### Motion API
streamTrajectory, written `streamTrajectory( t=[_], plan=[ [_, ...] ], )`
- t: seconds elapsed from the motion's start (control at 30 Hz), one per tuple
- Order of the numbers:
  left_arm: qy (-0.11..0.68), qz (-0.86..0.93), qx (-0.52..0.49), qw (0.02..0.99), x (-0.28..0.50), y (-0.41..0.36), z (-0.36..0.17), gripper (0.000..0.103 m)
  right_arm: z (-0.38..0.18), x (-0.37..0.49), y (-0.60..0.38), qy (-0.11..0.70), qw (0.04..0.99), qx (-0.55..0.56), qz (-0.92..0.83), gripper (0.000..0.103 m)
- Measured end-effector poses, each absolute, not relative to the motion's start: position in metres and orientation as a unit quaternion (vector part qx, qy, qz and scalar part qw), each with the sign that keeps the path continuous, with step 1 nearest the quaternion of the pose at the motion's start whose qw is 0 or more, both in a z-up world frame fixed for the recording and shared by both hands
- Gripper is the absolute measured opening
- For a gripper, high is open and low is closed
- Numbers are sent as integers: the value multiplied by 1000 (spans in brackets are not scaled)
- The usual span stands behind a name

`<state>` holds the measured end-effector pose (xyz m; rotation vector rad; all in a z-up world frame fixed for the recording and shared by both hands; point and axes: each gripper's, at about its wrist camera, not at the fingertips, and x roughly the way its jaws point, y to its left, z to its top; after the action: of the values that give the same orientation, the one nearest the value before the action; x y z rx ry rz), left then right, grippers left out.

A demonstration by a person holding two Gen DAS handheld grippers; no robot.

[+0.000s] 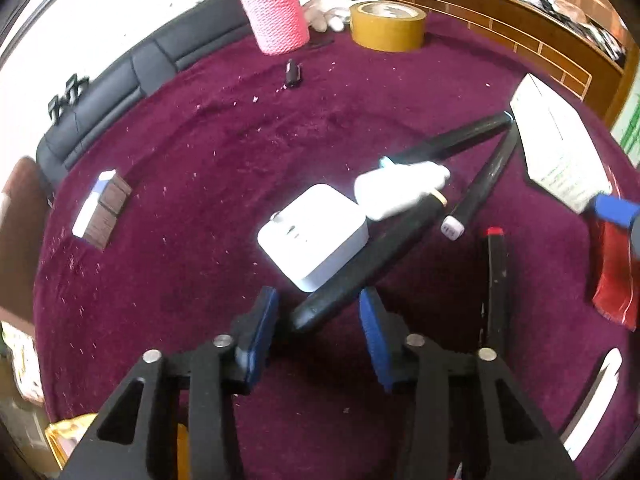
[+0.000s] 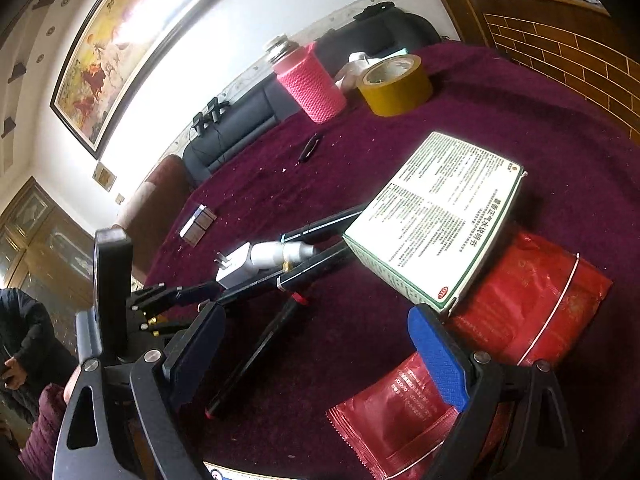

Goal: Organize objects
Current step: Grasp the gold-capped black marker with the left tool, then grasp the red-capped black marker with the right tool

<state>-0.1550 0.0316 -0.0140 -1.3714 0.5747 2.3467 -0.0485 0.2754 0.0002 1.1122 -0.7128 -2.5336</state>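
On a maroon tablecloth lie several black marker pens [image 1: 360,264], two white chargers [image 1: 316,236] [image 1: 396,192] and a white medicine box [image 1: 560,152]. My left gripper [image 1: 318,328] is open, its blue pads either side of the near end of one black marker. My right gripper [image 2: 320,356] is open, its right pad touching the corner of the medicine box [image 2: 436,224], which rests on red packets [image 2: 532,304]. A red-capped marker [image 2: 256,356] lies between the right fingers. The chargers [image 2: 260,260] show behind.
A pink knitted bottle [image 1: 276,12], a yellow tape roll [image 1: 386,26] and a white glove stand at the far edge. A small black object [image 1: 292,74] and a brown-white box [image 1: 102,210] lie on the cloth. A black sofa and wooden counter surround the table.
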Motion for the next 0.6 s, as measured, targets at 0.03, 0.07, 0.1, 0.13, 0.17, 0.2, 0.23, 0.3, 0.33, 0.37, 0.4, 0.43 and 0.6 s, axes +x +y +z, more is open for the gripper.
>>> streamTrajectory(
  t=[0.03, 0.07, 0.1, 0.13, 0.17, 0.2, 0.23, 0.3, 0.33, 0.37, 0.4, 0.43, 0.6],
  plan=[
    [195, 828, -492, 187, -154, 33, -14, 26, 0, -48, 274, -245, 142, 387, -878, 96],
    [188, 825, -496, 193, -149, 35, -14, 19, 0, -48, 274, -243, 143, 387, -878, 96],
    [183, 822, -502, 199, -146, 37, -15, 16, 0, -48, 273, -242, 142, 387, -878, 96],
    [179, 821, -504, 201, -142, 37, -15, 14, 0, -48, 272, -241, 142, 387, -879, 96],
    [172, 818, -510, 202, -136, 37, -15, 14, 0, -47, 272, -240, 142, 387, -879, 96],
    [161, 815, -517, 207, -129, 37, -15, 14, 0, -47, 272, -241, 142, 387, -879, 96],
    [153, 812, -521, 214, -125, 38, -16, 14, 0, -47, 272, -241, 142, 387, -879, 96],
    [152, 813, -520, 213, -112, 40, -15, 14, 0, -47, 272, -240, 142, 387, -879, 96],
    [150, 814, -521, 209, -108, 41, -15, 14, 0, -46, 272, -241, 142, 387, -879, 96],
    [143, 815, -524, 205, -107, 40, -16, 14, 0, -46, 272, -240, 142, 387, -879, 96],
    [143, 817, -522, 200, -108, 41, -16, 14, 0, -46, 272, -239, 143, 388, -879, 96],
    [146, 819, -518, 197, -110, 43, -16, 15, 0, -46, 271, -236, 143, 388, -879, 96],
    [174, 841, -485, 164, -122, 59, -21, 33, 0, -46, 268, -228, 141, 387, -882, 96]
  ],
)
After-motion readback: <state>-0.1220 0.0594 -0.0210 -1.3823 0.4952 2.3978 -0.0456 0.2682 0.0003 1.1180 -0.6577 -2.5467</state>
